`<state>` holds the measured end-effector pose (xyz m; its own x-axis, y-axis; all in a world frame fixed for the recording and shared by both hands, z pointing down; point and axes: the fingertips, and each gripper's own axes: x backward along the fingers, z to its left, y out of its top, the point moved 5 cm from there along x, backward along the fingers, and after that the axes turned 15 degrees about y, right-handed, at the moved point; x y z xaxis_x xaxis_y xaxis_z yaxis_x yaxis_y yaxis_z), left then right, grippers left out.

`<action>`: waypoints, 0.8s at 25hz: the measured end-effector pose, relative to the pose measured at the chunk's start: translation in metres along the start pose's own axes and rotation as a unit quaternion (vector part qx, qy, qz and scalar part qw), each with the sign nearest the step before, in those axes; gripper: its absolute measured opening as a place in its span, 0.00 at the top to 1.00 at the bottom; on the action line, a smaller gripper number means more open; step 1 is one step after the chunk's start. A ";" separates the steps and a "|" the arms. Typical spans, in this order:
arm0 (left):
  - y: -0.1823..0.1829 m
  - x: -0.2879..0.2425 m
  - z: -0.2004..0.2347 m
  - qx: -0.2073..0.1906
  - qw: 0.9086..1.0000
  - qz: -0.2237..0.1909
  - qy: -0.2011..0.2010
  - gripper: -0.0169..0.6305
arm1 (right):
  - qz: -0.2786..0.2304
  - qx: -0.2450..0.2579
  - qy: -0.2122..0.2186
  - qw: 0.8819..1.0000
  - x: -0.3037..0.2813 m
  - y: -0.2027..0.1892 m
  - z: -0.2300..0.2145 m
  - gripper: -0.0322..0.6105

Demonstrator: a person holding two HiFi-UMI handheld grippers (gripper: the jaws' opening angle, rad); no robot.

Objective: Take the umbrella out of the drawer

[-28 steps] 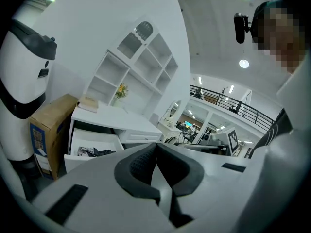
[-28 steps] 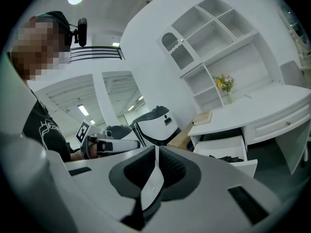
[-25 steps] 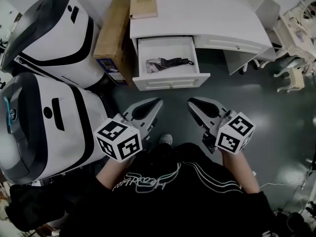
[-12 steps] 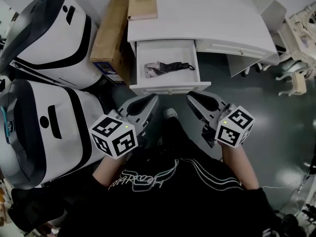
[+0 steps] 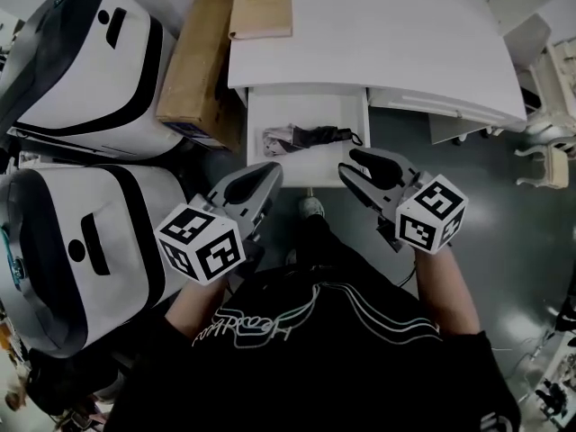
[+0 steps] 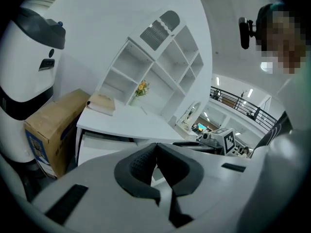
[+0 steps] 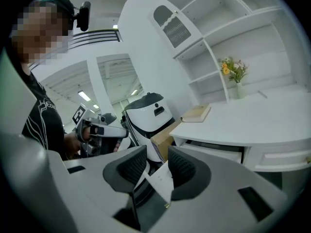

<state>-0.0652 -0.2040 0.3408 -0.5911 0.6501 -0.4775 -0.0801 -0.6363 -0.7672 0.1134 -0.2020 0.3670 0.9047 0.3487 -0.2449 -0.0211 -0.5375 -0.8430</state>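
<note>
Evidently aiming for the umbrella lying in the open drawer, the right gripper is opening its empty jaws while the left gripper's jaws sit pressed together.

Desk: placed at the far side, with a drawer pulled out under its left part.
Umbrella: laid inside the drawer, lengthwise left to right, toward the drawer's front.
Book: laid on the desk's back left corner.
Cardboard box: stood just left of the desk, beside the drawer.
Far machine: stood left of the cardboard box.
Near machine: stood before the far machine.
Shelf unit: set at the desk's back, behind the book.
Flowers: kept in the shelf unit.
Chair: placed right of the desk.
</note>
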 end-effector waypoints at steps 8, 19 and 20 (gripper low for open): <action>0.018 -0.045 0.042 0.030 0.999 0.015 0.036 0.94 | 0.137 0.015 0.047 0.989 -0.057 -0.016 -0.083 0.60; 0.023 -0.077 0.093 0.068 0.994 0.029 0.080 0.94 | 0.373 0.154 0.062 0.913 -0.132 -0.082 -0.164 0.58; 0.024 -0.077 0.098 0.072 0.993 0.030 0.086 0.94 | 0.391 0.166 0.067 0.903 -0.138 -0.088 -0.169 0.58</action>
<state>-0.0998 -0.3103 0.4009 -0.4542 0.6625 -0.5957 -0.1699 -0.7208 -0.6720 0.0621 -0.3324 0.5558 0.6005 -0.1462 -0.7861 -0.7821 -0.3122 -0.5393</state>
